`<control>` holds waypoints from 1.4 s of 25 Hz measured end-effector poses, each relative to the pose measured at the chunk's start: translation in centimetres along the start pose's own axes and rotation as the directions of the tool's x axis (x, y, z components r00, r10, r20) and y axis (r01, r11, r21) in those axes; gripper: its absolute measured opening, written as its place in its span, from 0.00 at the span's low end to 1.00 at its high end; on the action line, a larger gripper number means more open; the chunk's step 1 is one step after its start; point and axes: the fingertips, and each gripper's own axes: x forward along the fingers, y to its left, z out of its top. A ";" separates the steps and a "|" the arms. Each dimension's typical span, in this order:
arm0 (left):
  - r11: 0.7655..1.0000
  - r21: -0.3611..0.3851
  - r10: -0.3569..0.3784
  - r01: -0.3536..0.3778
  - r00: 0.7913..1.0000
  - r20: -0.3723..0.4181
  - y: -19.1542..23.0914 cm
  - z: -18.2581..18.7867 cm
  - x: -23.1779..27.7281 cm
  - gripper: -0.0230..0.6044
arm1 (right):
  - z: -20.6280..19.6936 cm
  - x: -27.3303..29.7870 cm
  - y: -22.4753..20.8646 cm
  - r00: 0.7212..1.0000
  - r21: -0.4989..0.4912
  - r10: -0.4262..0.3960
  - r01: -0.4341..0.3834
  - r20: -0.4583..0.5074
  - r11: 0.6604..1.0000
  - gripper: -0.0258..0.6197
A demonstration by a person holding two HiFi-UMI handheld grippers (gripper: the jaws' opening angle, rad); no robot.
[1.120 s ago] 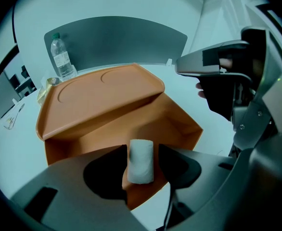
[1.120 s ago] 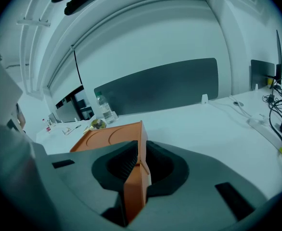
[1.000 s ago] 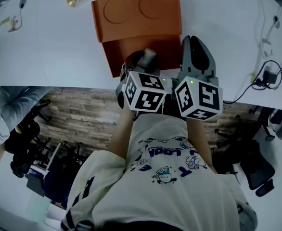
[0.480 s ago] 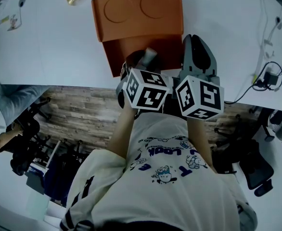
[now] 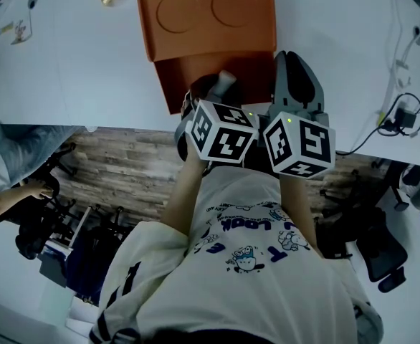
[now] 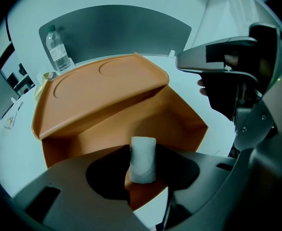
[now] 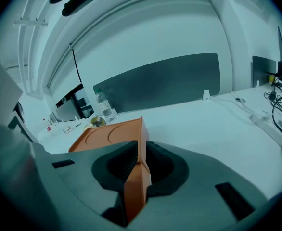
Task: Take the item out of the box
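White roll (image 6: 143, 159) stood upright at lower centre of the left gripper view, inside the open orange box (image 5: 196, 70). Left gripper (image 6: 143, 149) jaws had just been closing and lay against both its sides. Right gripper (image 7: 140, 150) jaws were clamped on the box's side wall. The box sat on the white tabletop (image 5: 67, 63), upper centre of the head view.

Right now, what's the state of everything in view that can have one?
orange box: lid open.
white roll: standing inside the orange box, between the left jaws.
left gripper: jaws have just been closing; pads look to touch the white roll's sides.
right gripper: shut on the orange box's side wall.
water bottle: upright.
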 end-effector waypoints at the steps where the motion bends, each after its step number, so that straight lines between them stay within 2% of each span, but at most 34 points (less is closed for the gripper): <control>1: 1.000 0.000 0.001 -0.001 1.000 0.000 0.0 0.0 0.0 0.33 | 0.0 0.0 0.0 1.000 0.001 0.001 -0.001 -0.001 1.000 0.14; 13: 1.000 0.004 0.000 0.000 1.000 0.004 0.0 0.0 0.0 0.31 | 0.0 -0.2 0.3 1.000 -0.001 -0.005 0.005 0.007 1.000 0.14; 20: 0.996 -0.077 -0.032 0.036 0.999 0.041 0.3 -0.1 -0.8 0.30 | 0.1 -0.4 0.9 1.000 -0.006 -0.001 0.001 0.014 1.000 0.14; 35: 0.996 -0.083 -0.002 0.015 0.989 0.149 2.2 0.4 -4.0 0.30 | 0.7 -1.1 4.4 0.998 -0.042 0.039 -0.037 0.053 0.998 0.14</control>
